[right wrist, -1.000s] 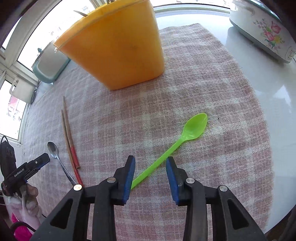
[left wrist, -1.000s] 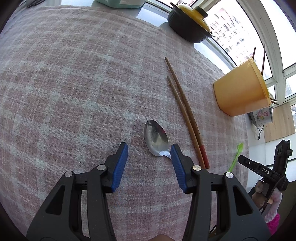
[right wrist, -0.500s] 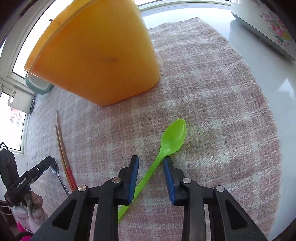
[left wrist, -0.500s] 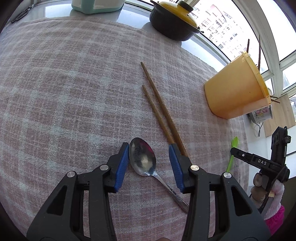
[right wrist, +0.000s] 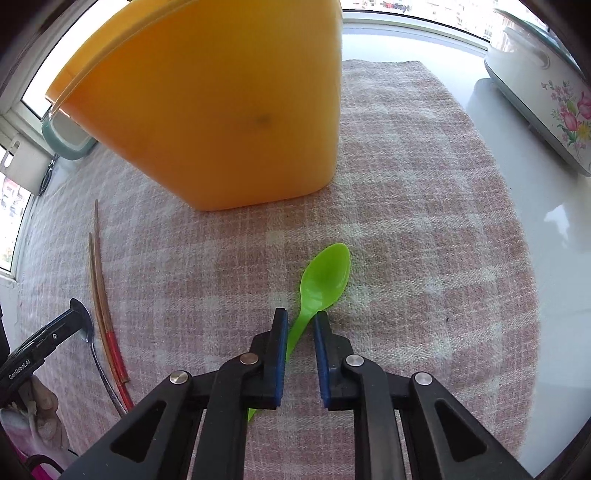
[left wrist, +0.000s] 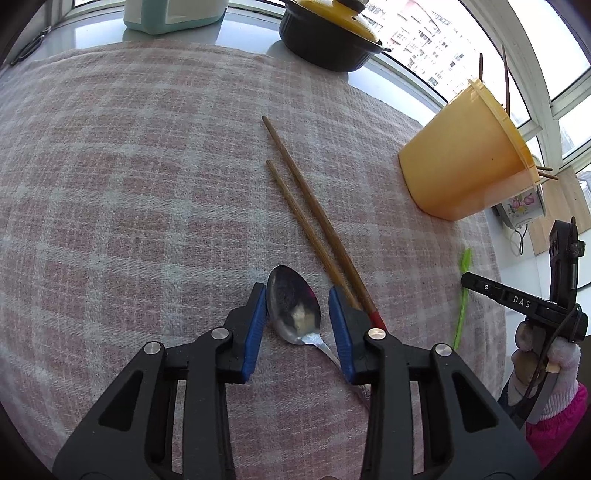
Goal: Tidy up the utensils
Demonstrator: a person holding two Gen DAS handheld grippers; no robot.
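Note:
A metal spoon [left wrist: 293, 306] lies on the pink plaid cloth [left wrist: 129, 184], its bowl between the blue pads of my left gripper [left wrist: 297, 291]. The jaws are closing; the left pad is at the bowl's edge and a small gap stays on the right. Two wooden chopsticks [left wrist: 310, 218] lie just right of it. In the right wrist view a green plastic spoon [right wrist: 327, 277] lies in front of the orange container [right wrist: 221, 103]. My right gripper [right wrist: 300, 314] is closing on the green spoon's neck, with both pads against it.
Some chopsticks [left wrist: 506, 81] stand in the orange container [left wrist: 465, 158]. A black pot with a yellow lid [left wrist: 332, 33] and a teal-and-white container [left wrist: 173, 14] sit at the cloth's far edge. A floral appliance [right wrist: 546, 85] stands on the white counter [right wrist: 535, 221].
Both grippers slid forward along their spoons and narrowed. The left went from the metal spoon's handle end to its bowl; the right moved up the green handle to the neck and closed on it.

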